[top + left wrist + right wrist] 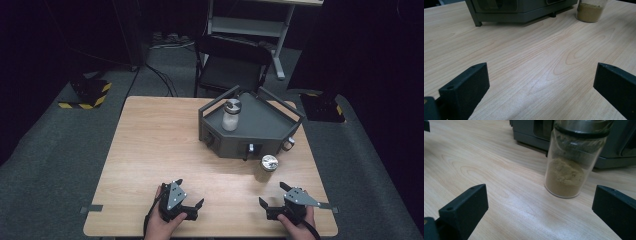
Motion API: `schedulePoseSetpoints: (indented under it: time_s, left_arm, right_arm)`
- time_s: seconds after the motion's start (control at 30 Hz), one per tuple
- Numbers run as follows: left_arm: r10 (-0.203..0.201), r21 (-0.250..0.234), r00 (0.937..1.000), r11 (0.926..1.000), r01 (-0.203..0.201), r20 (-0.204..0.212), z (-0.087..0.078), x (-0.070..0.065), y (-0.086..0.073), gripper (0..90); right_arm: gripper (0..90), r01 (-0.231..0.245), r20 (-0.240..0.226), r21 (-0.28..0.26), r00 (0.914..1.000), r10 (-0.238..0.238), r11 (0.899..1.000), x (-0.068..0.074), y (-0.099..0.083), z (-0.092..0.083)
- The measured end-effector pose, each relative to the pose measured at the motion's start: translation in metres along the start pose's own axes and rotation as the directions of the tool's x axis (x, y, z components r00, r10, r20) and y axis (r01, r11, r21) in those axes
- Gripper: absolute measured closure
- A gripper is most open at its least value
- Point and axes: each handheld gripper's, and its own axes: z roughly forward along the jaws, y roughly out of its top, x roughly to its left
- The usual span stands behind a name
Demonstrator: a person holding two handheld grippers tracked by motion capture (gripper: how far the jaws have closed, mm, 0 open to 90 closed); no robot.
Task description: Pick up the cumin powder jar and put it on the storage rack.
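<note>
A clear jar of tan powder (pixel 268 167) with a metal lid stands on the wooden table (pixel 150 150) just in front of a grey rack (pixel 260 125). In the right gripper view the tan jar (pixel 569 167) is close ahead, between the lines of the jaws but beyond them. A second jar with white contents (pixel 231 115) stands on the rack's top. My left gripper (pixel 190 194) rests open near the front edge, left of centre. My right gripper (pixel 272 194) is open at the front right, a little short of the tan jar. In the left gripper view the tan jar (pixel 590 11) is far ahead at the right.
The rack (pixel 519 10) has rails along its back edges and knobs (pixel 287 144) on its front faces. A dark chair (pixel 232 62) stands behind the table. Yellow-black striped floor plates (pixel 87 95) lie on the grey carpet to both sides.
</note>
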Motion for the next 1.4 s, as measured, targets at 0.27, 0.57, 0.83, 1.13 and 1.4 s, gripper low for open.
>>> schedulePoseSetpoints:
  time_s: [0.27, 0.57, 0.83, 1.13, 1.4]
  left_arm:
    - [0.002, -0.013, 1.0, 0.9999, -0.001, 0.009, -0.001, 0.001, -0.002, 0.7]
    - [0.014, -0.01, 0.9998, 0.9998, -0.014, 0.01, -0.001, -0.001, -0.002, 0.7]
    - [0.015, -0.012, 0.9998, 0.9998, -0.014, 0.01, -0.001, -0.001, -0.002, 0.7]
    - [0.017, -0.017, 0.9997, 0.9997, -0.017, 0.015, -0.001, -0.001, -0.003, 0.6]
    - [0.023, -0.014, 0.9995, 0.9997, -0.022, 0.024, -0.001, 0.0, -0.003, 0.7]
  right_arm:
    - [0.3, -0.022, 0.039, -0.048, 0.999, 0.024, 0.999, 0.004, 0.002, -0.007]
    - [0.3, -0.036, 0.05, -0.088, 0.998, 0.04, 0.995, 0.003, 0.009, -0.013]
    - [0.3, -0.024, 0.071, -0.089, 0.997, 0.031, 0.996, 0.005, 0.017, -0.01]
    - [0.3, -0.025, 0.092, -0.078, 0.9953, 0.032, 0.997, 0.004, 0.024, -0.002]
    - [0.3, -0.02, 0.109, -0.071, 0.9936, 0.028, 0.997, 0.002, 0.028, 0.01]
